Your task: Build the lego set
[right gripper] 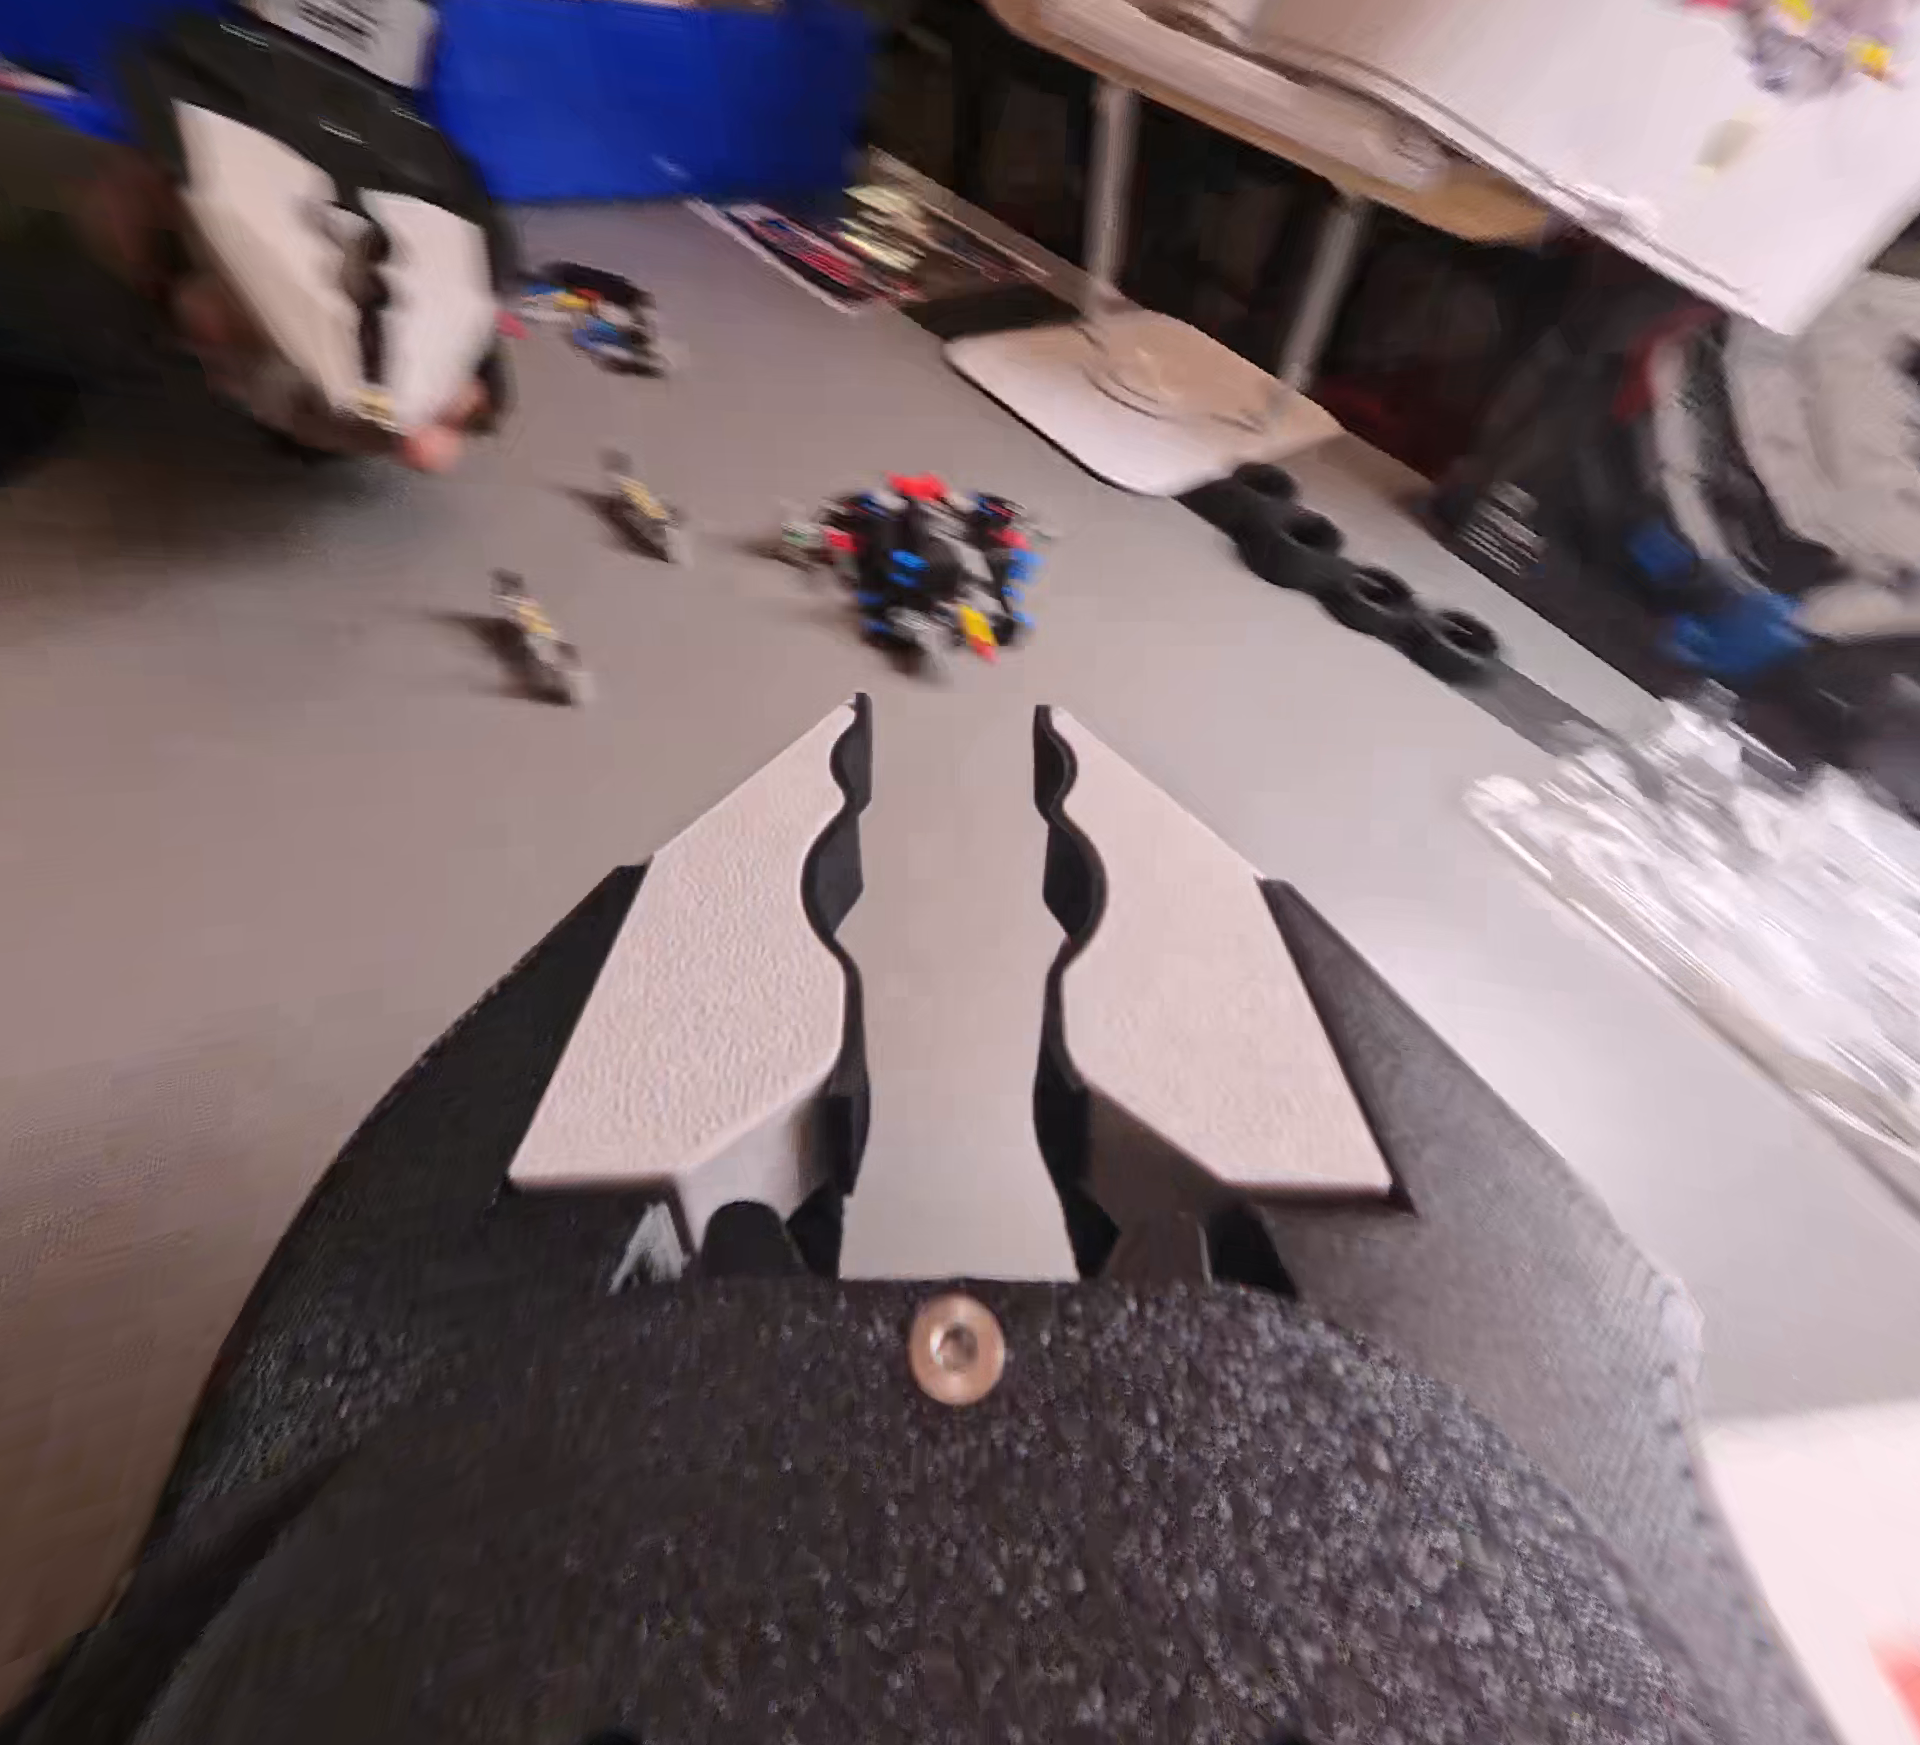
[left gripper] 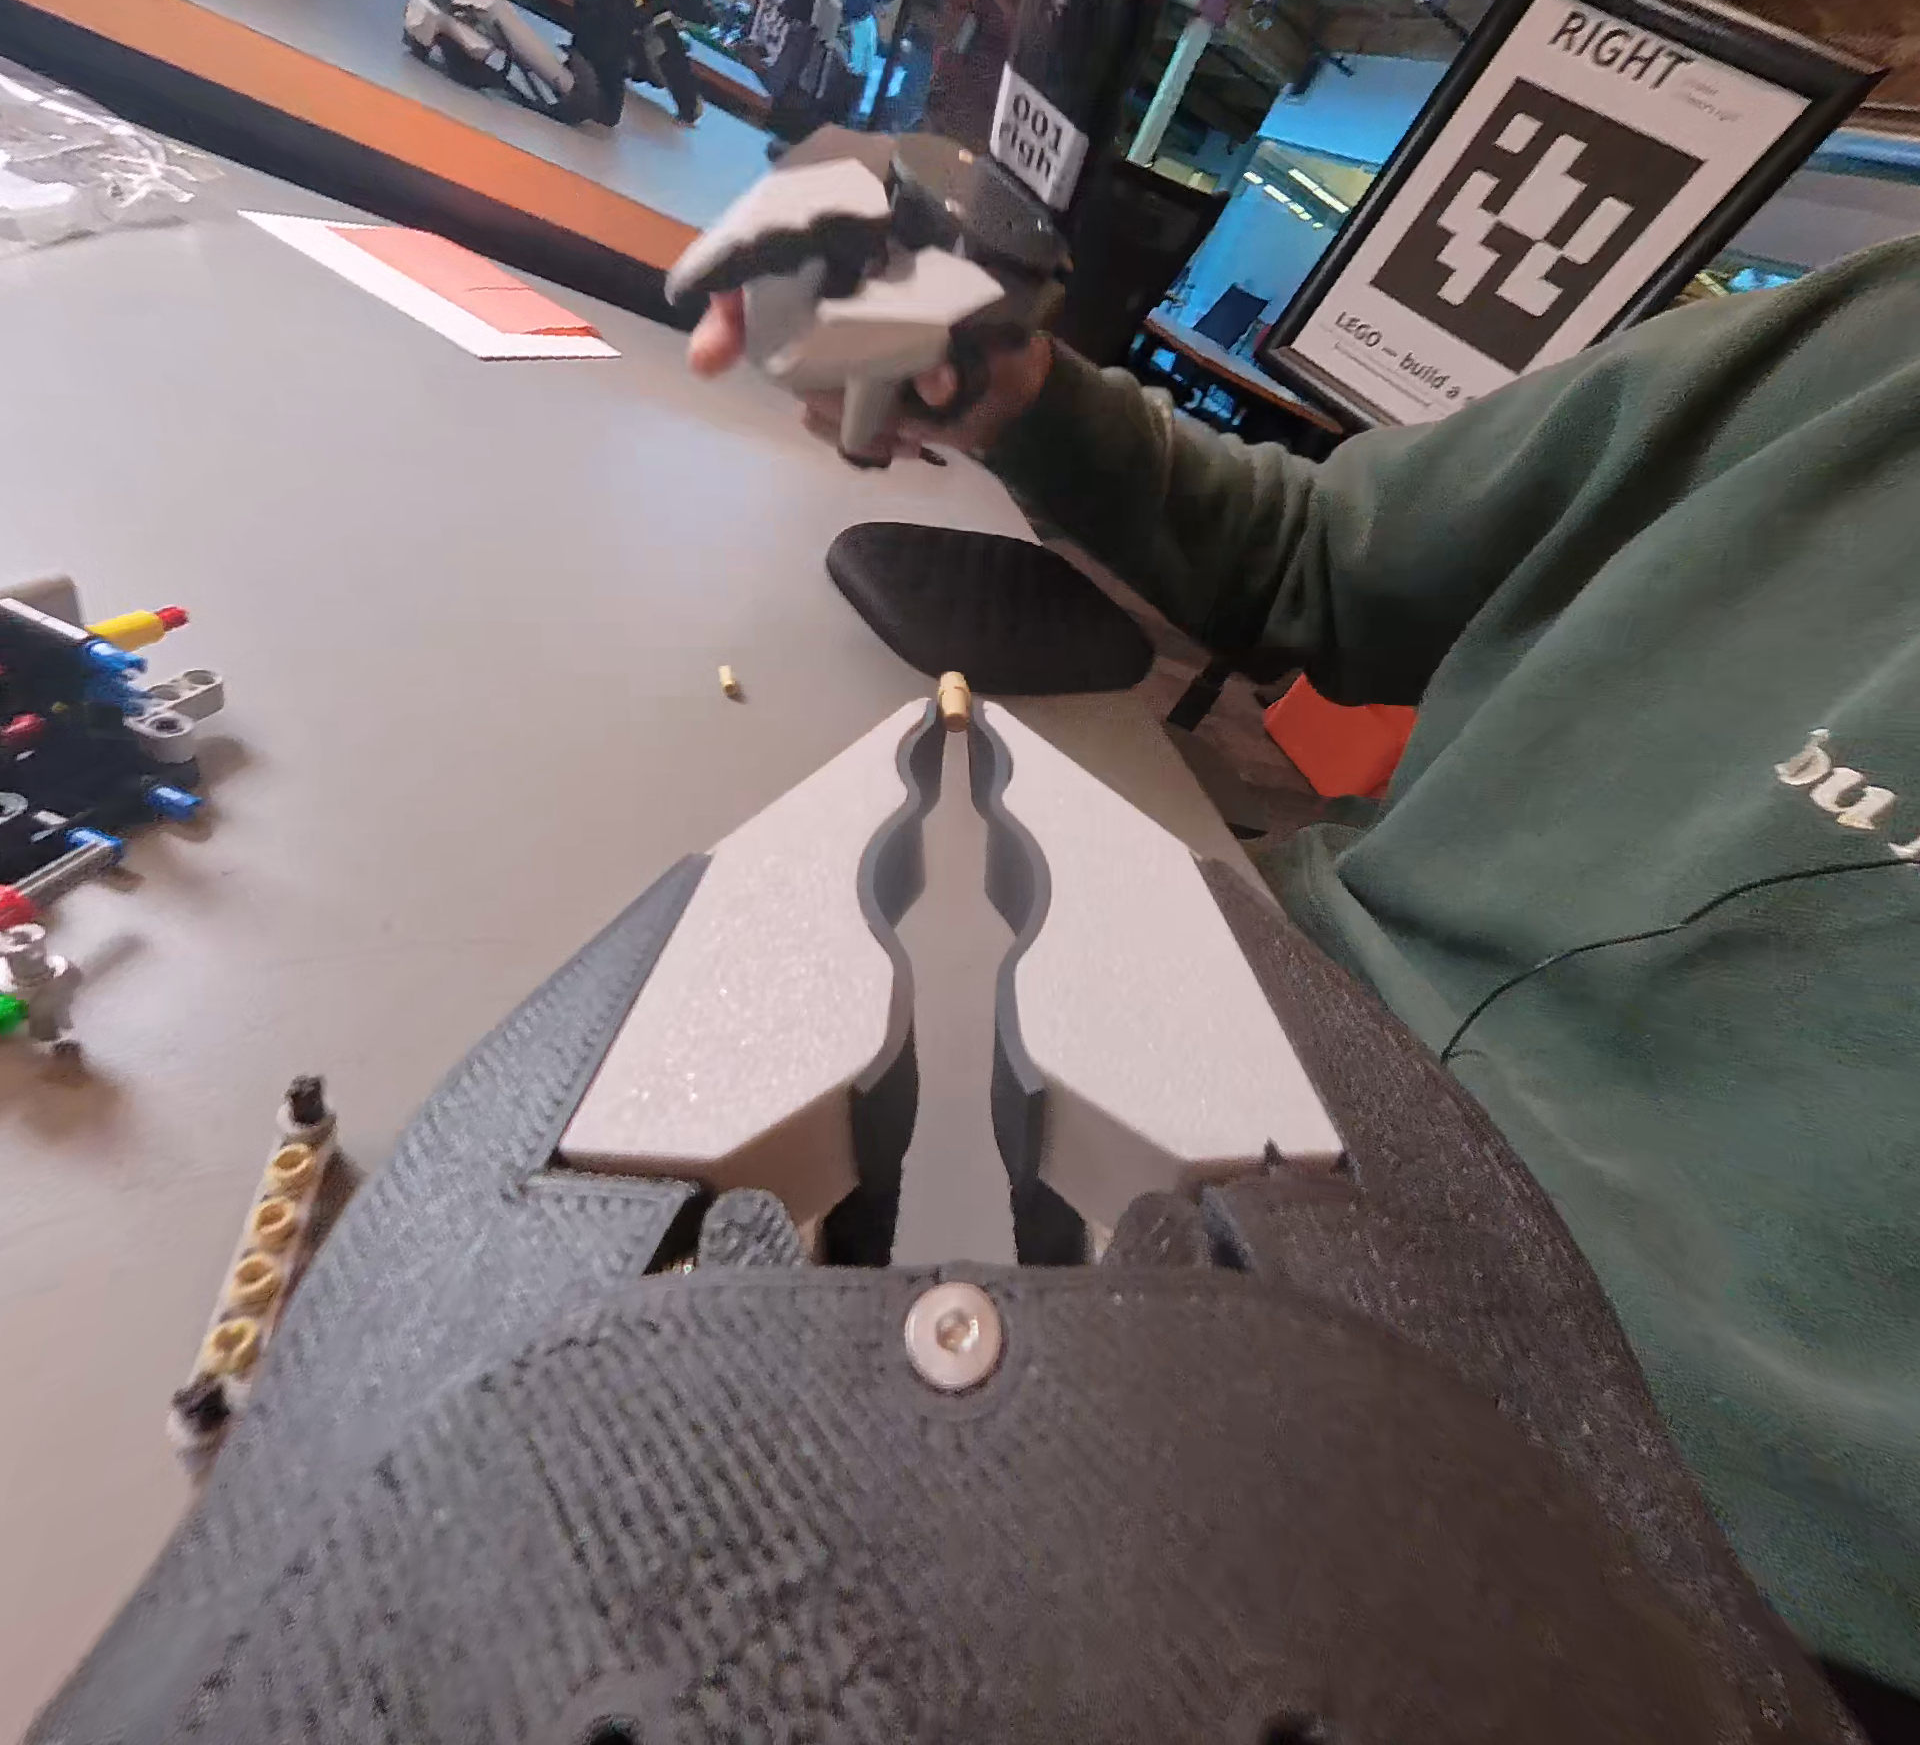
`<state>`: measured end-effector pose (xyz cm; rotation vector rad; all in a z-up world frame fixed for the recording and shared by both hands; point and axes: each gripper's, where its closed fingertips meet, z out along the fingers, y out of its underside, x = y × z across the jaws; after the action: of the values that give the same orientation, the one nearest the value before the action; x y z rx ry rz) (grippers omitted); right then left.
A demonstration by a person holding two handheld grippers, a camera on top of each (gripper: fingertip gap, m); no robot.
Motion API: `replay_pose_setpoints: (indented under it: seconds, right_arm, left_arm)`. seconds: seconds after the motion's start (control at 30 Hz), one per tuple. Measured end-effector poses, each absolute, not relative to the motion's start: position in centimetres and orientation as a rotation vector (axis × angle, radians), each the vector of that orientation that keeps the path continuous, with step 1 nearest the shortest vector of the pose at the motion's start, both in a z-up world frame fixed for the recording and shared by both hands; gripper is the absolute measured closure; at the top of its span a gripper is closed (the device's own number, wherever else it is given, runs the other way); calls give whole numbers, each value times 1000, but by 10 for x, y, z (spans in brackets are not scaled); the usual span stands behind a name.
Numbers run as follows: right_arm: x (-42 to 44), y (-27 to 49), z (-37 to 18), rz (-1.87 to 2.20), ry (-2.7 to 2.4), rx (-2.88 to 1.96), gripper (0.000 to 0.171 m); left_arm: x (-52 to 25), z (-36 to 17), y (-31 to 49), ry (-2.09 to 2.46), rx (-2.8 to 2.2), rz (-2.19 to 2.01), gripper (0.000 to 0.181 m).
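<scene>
A: Nearest the lens in the left wrist view is the left gripper (left gripper: 952,716), black textured body w/ grey fingers. Tips are pressed together on a small tan pin (left gripper: 953,698), which pokes out past them, held above the grey table (left gripper: 468,552).

B: Anything loose near it?

A: A second tan pin (left gripper: 729,681) lies on the table, a bit left of the pinched one, apart from it. Down at the lower left a long beam w/ tan bushes (left gripper: 262,1280) lies just beside the gripper body. Far left there's the partly built model (left gripper: 73,739), black w/ blue, yellow and red bits, cut off by the frame edge.

B: And the right one?

A: The right gripper (right gripper: 952,721) is spread, clear gap between the jaws, nothing in it. It hangs over bare table. The right wrist view is heavily blurred, so detail is poor. The left view also shows it raised off the table, in a hand w/ a green sleeve (left gripper: 1195,500).

B: Where's the lego from that side?

A: The model sits ahead of the spread jaws, mid-table. Two small sub-assemblies (right gripper: 535,641) lie left of it, apart from each other. A row of black tyres (right gripper: 1361,589) lies to the right, clear plastic bags (right gripper: 1704,906) nearer on the right. A smaller heap of pieces (right gripper: 603,329) is farther back, near the left gripper.

B: Background?

A: A framed sign (left gripper: 1558,189) stands at the right in the left view, and an orange-and-white card (left gripper: 447,282) lies flat on the table.
</scene>
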<state>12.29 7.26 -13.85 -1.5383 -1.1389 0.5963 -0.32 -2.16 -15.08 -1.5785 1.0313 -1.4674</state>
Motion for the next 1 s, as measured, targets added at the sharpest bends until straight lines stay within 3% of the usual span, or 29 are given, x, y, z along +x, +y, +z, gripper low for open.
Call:
replay_pose_setpoints:
  seconds: [0.13,0.27,0.47,0.93,1.0]
  right_arm:
    - [35,-15,-135,908,-1367,-1320,144]
    - [-4,-51,-128,972,-1491,-1158,145]
    - [-15,-58,-125,928,-1574,-1082,159]
    - [-16,-54,-118,789,-1686,-1037,168]
    - [-15,-44,-122,774,-1707,-1114,168]
  left_arm:
    - [1,-140,-37,1077,-1475,-1526,179]
    - [1,-130,-49,1088,-1420,-1635,179]
    - [1,-127,-56,1103,-1401,-1716,179]
    - [-5,-118,-57,1036,-1382,-1869,178]
    - [-7,-123,-46,1034,-1412,-1744,169]
